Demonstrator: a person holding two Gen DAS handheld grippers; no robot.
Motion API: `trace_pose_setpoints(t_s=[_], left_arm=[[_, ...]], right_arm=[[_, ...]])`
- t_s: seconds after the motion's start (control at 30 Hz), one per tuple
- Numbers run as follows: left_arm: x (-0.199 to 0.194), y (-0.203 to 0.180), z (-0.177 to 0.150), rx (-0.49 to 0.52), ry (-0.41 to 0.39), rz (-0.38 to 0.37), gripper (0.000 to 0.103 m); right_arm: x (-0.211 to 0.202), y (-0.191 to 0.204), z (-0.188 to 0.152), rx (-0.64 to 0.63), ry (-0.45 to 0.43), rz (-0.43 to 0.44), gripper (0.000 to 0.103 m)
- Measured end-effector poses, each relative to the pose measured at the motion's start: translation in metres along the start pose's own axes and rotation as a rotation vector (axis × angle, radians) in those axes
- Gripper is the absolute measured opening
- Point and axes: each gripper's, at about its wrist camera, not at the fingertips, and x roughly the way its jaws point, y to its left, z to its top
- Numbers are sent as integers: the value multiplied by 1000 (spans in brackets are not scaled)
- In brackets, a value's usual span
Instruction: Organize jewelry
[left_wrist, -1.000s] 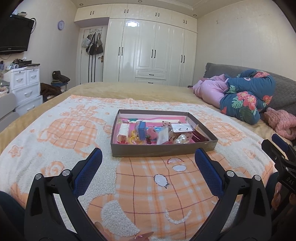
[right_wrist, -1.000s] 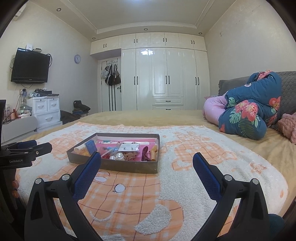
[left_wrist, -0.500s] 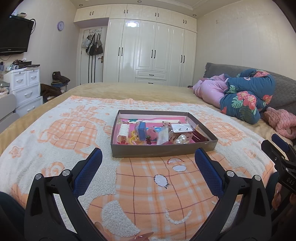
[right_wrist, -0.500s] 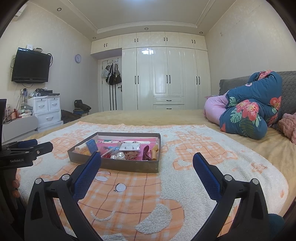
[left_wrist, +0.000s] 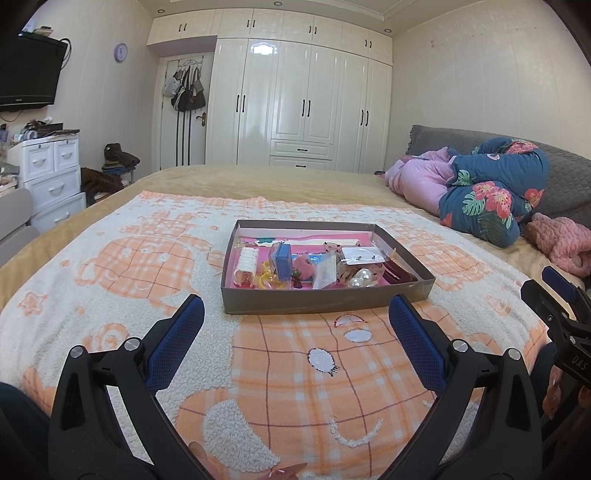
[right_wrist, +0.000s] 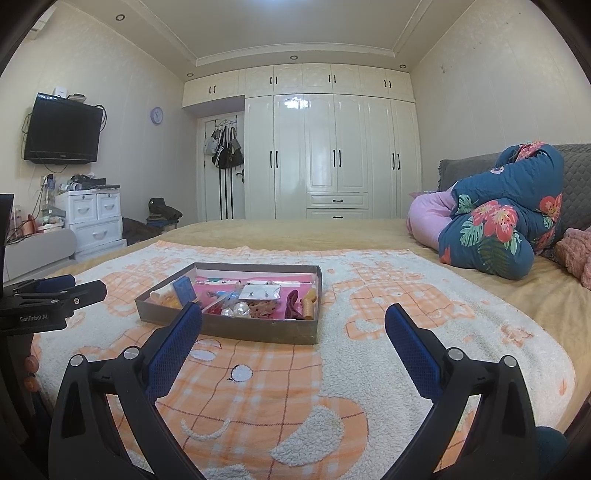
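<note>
Just one tray (left_wrist: 325, 295), two pearls (left_wrist: 360, 278).

left gripper (right_wrist: 55, 291) side: "GenRobot.AI" | right gripper (left_wrist: 561, 295), right of tray (left_wrist: 325, 301): "DAS" (cut off)

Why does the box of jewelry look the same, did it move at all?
No. In the left wrist view the box sits on the same spot of the orange checked blanket, just beyond the small white patches, as before.

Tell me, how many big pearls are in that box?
2 pearls, side by side near the front wall of the box, right of centre. Clutter may hide others.
</note>
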Motion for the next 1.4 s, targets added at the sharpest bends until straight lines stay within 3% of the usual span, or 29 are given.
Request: trace_pose_setpoints(t_s=[1.4], left_arm=[[-1, -1, 1, 3, -2, 5, 92]], right_arm=[[2, -1, -2, -2, 1, 1, 97]])
